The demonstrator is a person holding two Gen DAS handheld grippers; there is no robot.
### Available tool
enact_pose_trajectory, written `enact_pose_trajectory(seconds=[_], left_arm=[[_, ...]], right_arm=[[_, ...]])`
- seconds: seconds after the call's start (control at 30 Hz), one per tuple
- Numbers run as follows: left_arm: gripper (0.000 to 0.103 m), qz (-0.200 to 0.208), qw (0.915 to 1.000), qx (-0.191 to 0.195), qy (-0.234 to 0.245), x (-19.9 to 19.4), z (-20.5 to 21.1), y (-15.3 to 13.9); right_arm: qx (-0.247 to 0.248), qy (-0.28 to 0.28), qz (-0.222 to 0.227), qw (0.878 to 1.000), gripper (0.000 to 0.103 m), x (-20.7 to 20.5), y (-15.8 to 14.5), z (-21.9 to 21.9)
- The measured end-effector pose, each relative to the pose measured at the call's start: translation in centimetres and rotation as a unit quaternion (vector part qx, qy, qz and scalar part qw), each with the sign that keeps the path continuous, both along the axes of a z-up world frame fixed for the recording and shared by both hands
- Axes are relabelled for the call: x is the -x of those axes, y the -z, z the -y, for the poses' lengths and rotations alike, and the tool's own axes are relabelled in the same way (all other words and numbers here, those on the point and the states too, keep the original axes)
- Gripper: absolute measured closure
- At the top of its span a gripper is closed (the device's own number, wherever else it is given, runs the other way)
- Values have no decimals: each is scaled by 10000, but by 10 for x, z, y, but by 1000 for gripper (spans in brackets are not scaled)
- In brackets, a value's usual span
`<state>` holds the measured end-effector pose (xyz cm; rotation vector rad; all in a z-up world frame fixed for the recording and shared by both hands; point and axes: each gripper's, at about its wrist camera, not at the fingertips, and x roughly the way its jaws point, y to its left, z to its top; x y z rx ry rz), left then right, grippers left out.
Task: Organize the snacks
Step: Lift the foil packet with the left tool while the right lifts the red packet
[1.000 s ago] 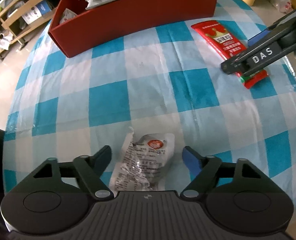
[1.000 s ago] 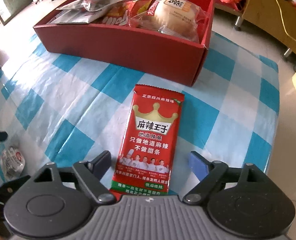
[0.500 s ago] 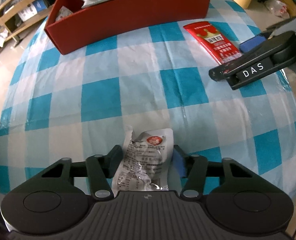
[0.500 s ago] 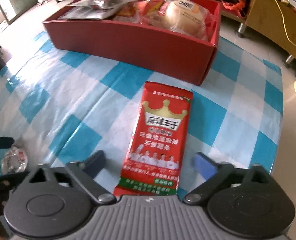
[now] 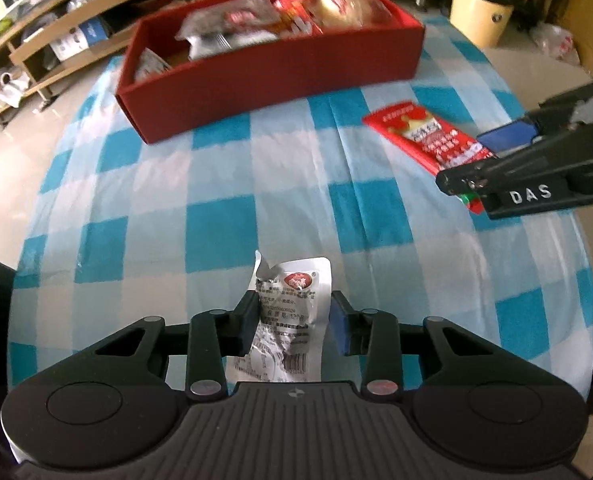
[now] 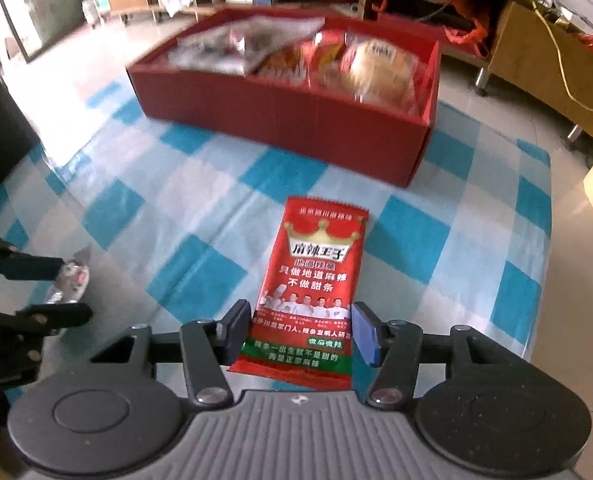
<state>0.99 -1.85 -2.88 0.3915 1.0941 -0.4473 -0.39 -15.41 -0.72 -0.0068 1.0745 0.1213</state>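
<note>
A crinkled white snack packet (image 5: 292, 300) lies near the front of the checked tablecloth (image 5: 216, 160), and my left gripper (image 5: 292, 320) is shut on its two sides. A long red snack packet (image 6: 316, 264) with a gold crown is between my right gripper's (image 6: 300, 332) pads, which touch its edges while the jaws are still closing. From the left wrist that red packet (image 5: 420, 136) and right gripper (image 5: 472, 158) appear at the right. The red box (image 6: 280, 120) at the back holds several wrapped snacks.
A yellow bin (image 5: 480, 12) stands on the floor beyond the table's far right edge. Low wooden shelves (image 5: 56, 40) and a cabinet (image 6: 544, 56) line the room behind. Open cloth lies between both packets and the red box (image 5: 276, 68).
Both grippers have closed from wide open onto their packets. The right gripper has pulled back and risen a little with the red packet; the left has hardly shifted.
</note>
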Motion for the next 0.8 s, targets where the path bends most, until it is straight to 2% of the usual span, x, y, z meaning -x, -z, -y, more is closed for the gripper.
enact_pose_trajectory(seconds=[0.33,0.37,0.4,0.43,0.67,0.77,0.8], left_arm=[[58,106,9992,241,-292,-17,-3,-13],[58,113,9991,265,-316,-18,-4,-14],[58,122,9989,291,-336,-19,-5,-16],[58,127,9988,321,-360,-20,-6,-17],[58,32,9983,316,-496,-25,-10,-14],[58,-39,9983,322,-491,-26,-9,-12],[58,-50,9983,336,-474,-26,-9,-12]], right_arm=[[-227,22,345,9991,49,-3,-22,1],[-244,4,372,9990,49,-2,-24,1],[-258,-15,402,9989,57,-2,-26,0],[-295,-46,419,9987,58,-2,-27,-1],[-431,77,285,9986,58,-7,-22,4],[-351,238,150,9990,52,-17,-17,7],[-409,279,115,9987,46,-23,-14,7]])
